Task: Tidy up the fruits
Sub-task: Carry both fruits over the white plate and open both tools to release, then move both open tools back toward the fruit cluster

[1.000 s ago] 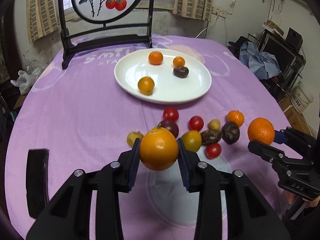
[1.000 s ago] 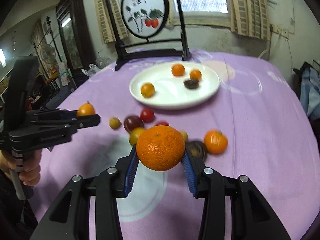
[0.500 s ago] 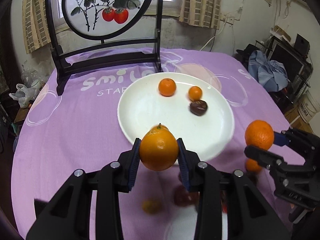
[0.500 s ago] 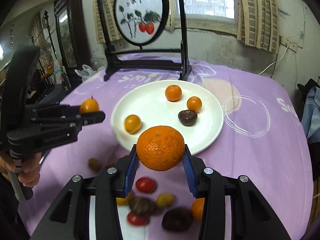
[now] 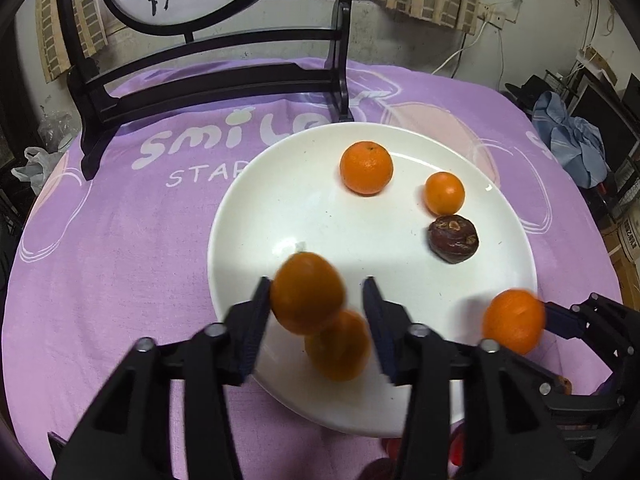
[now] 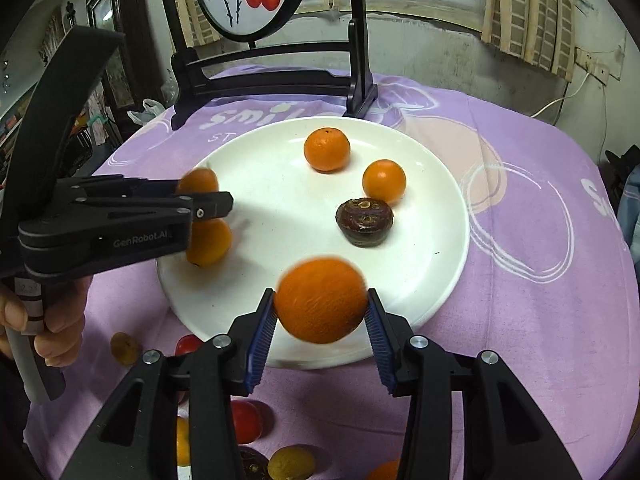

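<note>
A white plate (image 5: 280,208) on the purple cloth holds two oranges (image 5: 366,167), a dark brown fruit (image 5: 453,239) and another orange (image 5: 338,346) at its near side. My left gripper (image 5: 316,284) hangs over that near side with its jaws opening. A blurred orange (image 5: 307,292) sits between them, against the left pad and apart from the right one. My right gripper (image 6: 320,296) is shut on a larger mandarin (image 6: 320,300) above the plate's (image 6: 280,200) front rim. In the right wrist view the left gripper (image 6: 218,204) comes in from the left.
A black wooden stand (image 5: 208,80) with a round painted screen stands behind the plate. Several loose small fruits lie on the cloth in front of the plate, among them a red tomato (image 6: 244,420) and a yellow fruit (image 6: 290,462). A person's hand (image 6: 60,332) holds the left gripper's handle.
Both grippers travelled forward from the loose fruit pile to above the plate. The left jaws, shut on the orange before, have parted, and the orange now blurs between them.
</note>
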The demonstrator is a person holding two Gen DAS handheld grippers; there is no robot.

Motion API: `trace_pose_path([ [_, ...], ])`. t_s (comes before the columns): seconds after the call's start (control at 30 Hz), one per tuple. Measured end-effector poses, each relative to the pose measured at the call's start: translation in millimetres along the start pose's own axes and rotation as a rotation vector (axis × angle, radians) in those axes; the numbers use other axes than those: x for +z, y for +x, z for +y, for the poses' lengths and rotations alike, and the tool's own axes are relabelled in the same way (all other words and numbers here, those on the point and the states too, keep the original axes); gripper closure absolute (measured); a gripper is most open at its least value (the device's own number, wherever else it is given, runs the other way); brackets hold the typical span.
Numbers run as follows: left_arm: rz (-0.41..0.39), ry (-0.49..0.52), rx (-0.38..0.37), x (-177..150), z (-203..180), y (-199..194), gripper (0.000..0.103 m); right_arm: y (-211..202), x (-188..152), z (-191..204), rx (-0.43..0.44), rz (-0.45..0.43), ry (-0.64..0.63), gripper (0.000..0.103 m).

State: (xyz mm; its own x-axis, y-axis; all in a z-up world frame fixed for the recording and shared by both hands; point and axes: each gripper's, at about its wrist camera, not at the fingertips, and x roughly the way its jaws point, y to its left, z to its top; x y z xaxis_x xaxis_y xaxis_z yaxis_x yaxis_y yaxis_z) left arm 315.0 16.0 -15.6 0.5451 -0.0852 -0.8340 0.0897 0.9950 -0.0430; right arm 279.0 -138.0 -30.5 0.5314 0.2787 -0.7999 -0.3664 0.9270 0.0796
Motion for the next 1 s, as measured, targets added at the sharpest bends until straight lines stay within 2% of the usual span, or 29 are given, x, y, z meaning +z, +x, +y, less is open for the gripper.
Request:
trace_pose_path([
  [0.23, -0.035, 0.006, 0.014, -11, 0, -26, 0.036, -23, -11, 1, 0.022, -0.029, 0.015, 0.053],
  [0.4, -0.061, 0.026, 0.034, -34, -1, -50, 0.034, -45, -34, 1, 0.027, -0.034, 0.016, 0.052],
  [0.57, -0.069, 0.019, 0.035, -65, -2, -72, 0.031, -65, -63, -5, 0.013, -0.031, 0.044, 0.051],
  [0.7, -0.076, 0.018, 0.045, -97, -3, -85, 0.024, -79, -88, -8, 0.013, -0.027, 0.073, 0.038],
  [0.87, -0.037, -0.018, 0.008, -141, -2, -90, 0.023, -86, -126, -2, -0.01, 0.0, 0.062, 0.038],
  [1.0, -0.036, -0.02, 0.048, -160, -1, -88, 0.022, -87, -146, 2, -0.008, 0.025, 0.073, 0.038],
])
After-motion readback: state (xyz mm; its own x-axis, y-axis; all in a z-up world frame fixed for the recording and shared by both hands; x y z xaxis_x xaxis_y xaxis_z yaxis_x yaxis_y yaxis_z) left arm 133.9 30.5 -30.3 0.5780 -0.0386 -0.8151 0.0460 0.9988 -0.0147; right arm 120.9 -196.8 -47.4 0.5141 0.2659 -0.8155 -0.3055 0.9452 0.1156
